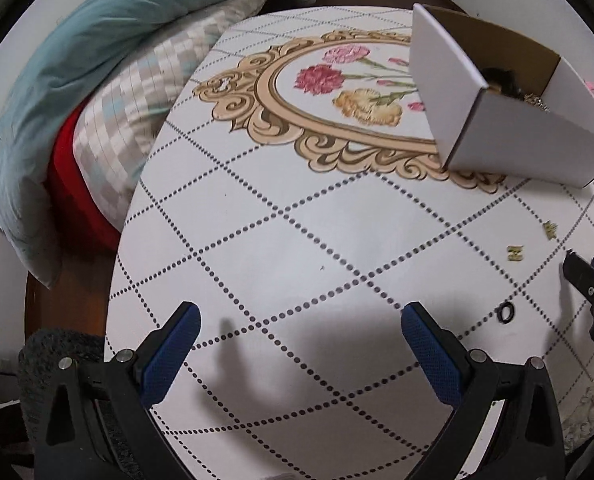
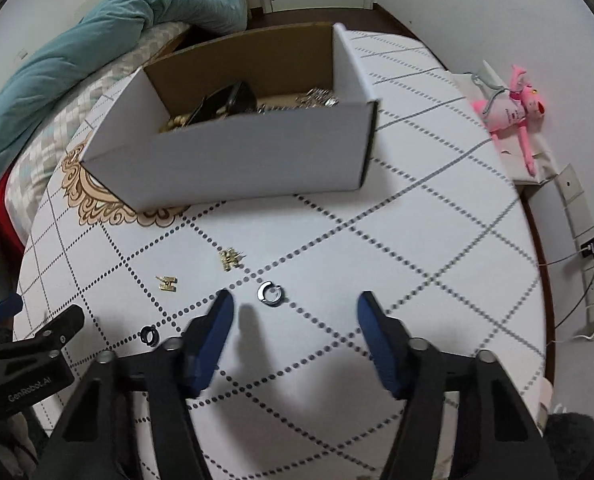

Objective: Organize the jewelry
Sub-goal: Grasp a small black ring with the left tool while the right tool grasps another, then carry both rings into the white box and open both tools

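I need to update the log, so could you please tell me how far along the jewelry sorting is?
Done: some jewelry already lies in the white box. In hand: nothing; the right gripper and left gripper are both open and empty. Left on the table: a silver ring, a black ring and two gold pieces.

Rings (image 2: 270,293) on table (image 2: 437,240) before box (image 2: 237,156)

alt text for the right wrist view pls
Right gripper, open and empty, hangs over a silver ring on a patterned table. Two gold earrings and a black ring lie left; a white box of jewelry stands behind.
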